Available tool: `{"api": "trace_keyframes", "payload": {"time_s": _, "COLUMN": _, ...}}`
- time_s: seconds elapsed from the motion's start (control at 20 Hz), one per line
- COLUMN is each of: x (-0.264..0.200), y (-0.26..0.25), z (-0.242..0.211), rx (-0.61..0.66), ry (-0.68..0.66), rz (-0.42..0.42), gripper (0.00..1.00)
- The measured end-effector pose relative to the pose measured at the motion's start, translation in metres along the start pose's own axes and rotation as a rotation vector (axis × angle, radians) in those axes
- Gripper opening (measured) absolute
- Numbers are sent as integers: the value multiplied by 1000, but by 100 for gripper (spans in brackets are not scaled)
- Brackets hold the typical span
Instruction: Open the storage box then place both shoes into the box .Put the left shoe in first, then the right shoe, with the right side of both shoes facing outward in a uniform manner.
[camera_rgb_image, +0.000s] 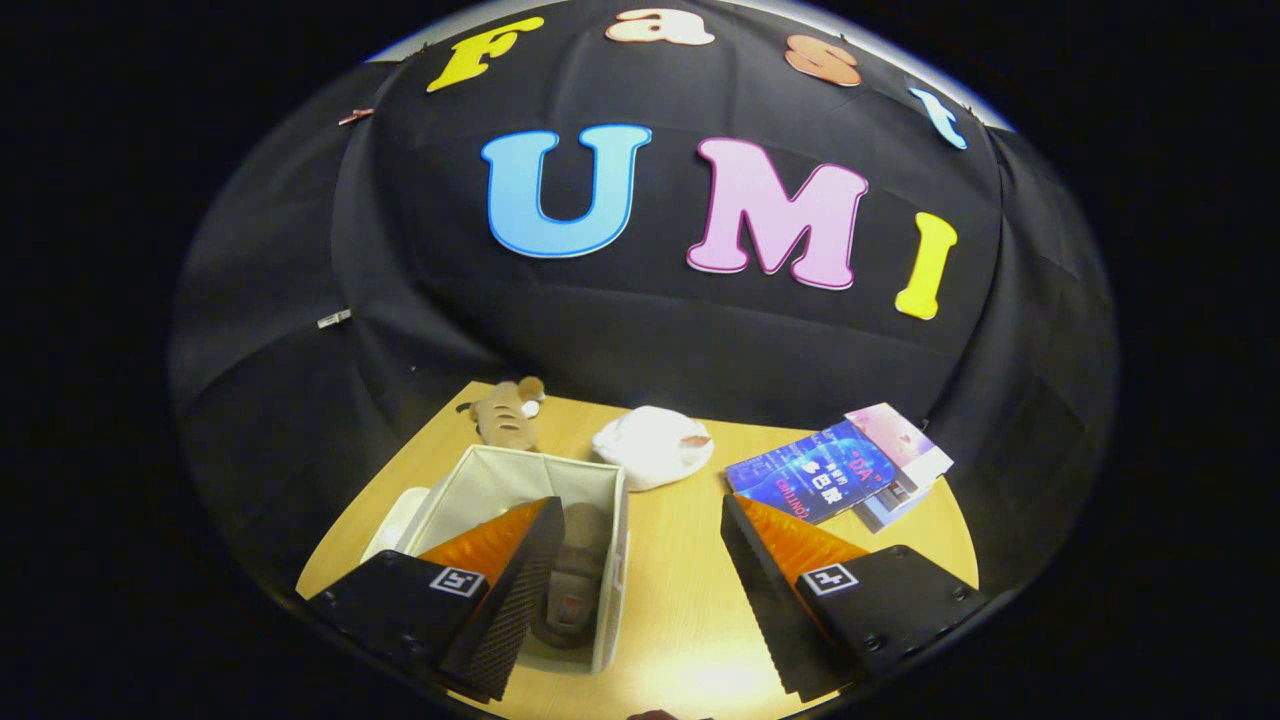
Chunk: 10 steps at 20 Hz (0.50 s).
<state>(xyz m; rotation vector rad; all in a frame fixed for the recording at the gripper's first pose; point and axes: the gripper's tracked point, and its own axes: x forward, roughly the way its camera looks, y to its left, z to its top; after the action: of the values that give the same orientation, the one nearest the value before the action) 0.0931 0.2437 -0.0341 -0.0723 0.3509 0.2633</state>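
Observation:
An open white fabric storage box (610, 500) stands on the wooden table, under and ahead of my left finger. A brown shoe (578, 575) lies inside it, partly hidden by that finger. My gripper (640, 520) hovers above the table with its fingers spread wide and nothing between them. The left fingertip (540, 525) hangs over the box's opening; the right fingertip (745, 520) is over bare table to the right of the box.
A white lid or plate (395, 520) peeks out left of the box. Beyond the box lie a brown plush toy (505, 412) and a white cloth bundle (652, 445). Books (845, 465) are stacked at the far right, near the table edge.

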Motion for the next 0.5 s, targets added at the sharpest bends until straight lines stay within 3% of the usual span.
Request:
{"api": "trace_keyframes", "payload": {"time_s": 0.25, "x": -37, "y": -64, "z": 34, "rx": 13, "ry": -141, "rz": -64, "gripper": 98}}
{"api": "trace_keyframes", "payload": {"time_s": 0.5, "x": -88, "y": -113, "z": 64, "rx": 48, "ry": -306, "rz": -55, "gripper": 98}}
